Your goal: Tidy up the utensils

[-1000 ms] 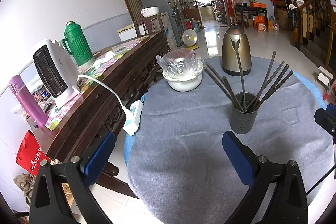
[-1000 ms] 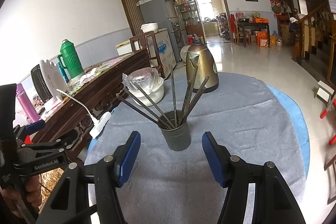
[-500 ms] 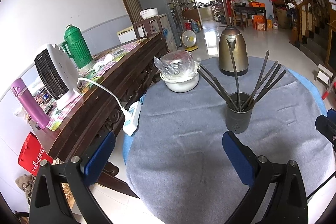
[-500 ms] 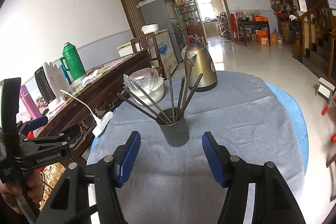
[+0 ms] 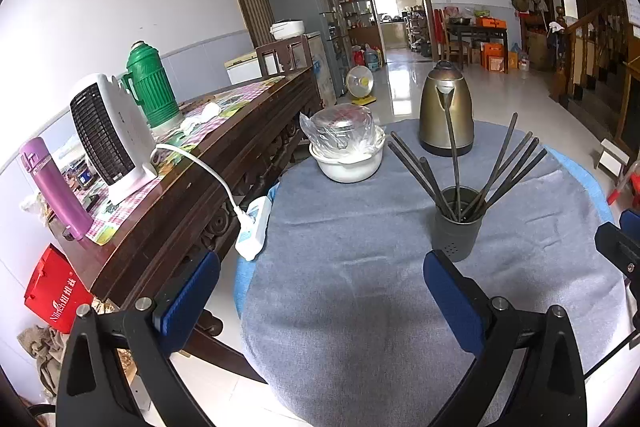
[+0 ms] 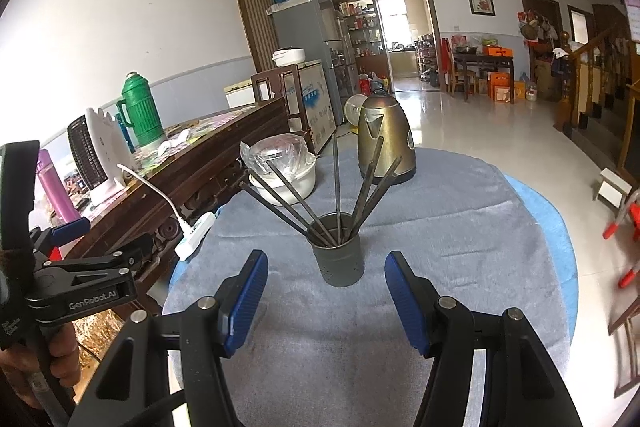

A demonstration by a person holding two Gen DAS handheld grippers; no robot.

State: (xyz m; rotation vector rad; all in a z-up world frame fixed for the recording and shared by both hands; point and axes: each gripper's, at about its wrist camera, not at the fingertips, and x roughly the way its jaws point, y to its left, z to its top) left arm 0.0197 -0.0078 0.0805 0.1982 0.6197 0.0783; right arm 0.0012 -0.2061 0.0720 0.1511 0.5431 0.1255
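Observation:
A dark grey utensil holder (image 5: 457, 225) (image 6: 340, 251) stands upright on the round table's grey cloth (image 5: 352, 235) (image 6: 460, 227). Several dark chopsticks (image 5: 496, 167) (image 6: 304, 211) stand fanned out in it. My left gripper (image 5: 320, 299) is open and empty, low over the cloth, with the holder just beyond its right finger. My right gripper (image 6: 324, 291) is open and empty, centred a short way in front of the holder. The left gripper's body shows in the right wrist view (image 6: 80, 283), held at the table's left.
A brass kettle (image 5: 446, 111) (image 6: 384, 143) and a white bowl under plastic wrap (image 5: 346, 151) (image 6: 284, 171) stand at the table's far side. A wooden sideboard (image 5: 192, 179) on the left carries a heater, a green flask and a purple bottle. A white power strip (image 5: 252, 227) hangs by the table edge.
Both grippers have drawn back from the holder and risen a little. The holder and chopsticks have not moved. Both grippers stay open.

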